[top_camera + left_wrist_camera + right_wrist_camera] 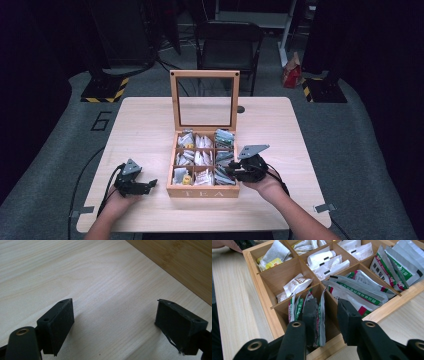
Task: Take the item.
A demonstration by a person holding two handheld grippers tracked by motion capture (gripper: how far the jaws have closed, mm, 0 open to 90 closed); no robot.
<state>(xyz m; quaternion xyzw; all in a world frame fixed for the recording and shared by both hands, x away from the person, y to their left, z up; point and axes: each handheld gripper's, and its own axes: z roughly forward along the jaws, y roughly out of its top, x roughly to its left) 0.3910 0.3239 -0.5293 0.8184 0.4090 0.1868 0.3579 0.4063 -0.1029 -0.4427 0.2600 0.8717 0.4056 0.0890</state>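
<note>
**High view: both grippers beside an open tea box on the desk**

High view shows a pale wooden desk (150, 120) on a grey carpeted floor (360, 150), with a dark chair (227, 42) beyond its far edge. At the desk's middle stands a light wooden tea box (202, 191) of nine compartments, its glass-paned lid (204, 100) raised upright at the far side. White and silver-green tea sachets (362, 287) fill the compartments.

Right of the box, the right gripper (235, 170) reaches over the near right corner. In the right gripper view its jaws are partly open: one sits down among upright green-and-silver sachets (298, 307) in a corner compartment, the other just outside against the wooden divider. Whether they pinch anything I cannot tell.

Left of the box, the left gripper (150, 184) rests near the desk's near edge. Its jaws stand wide apart over bare wood, holding nothing.
</note>
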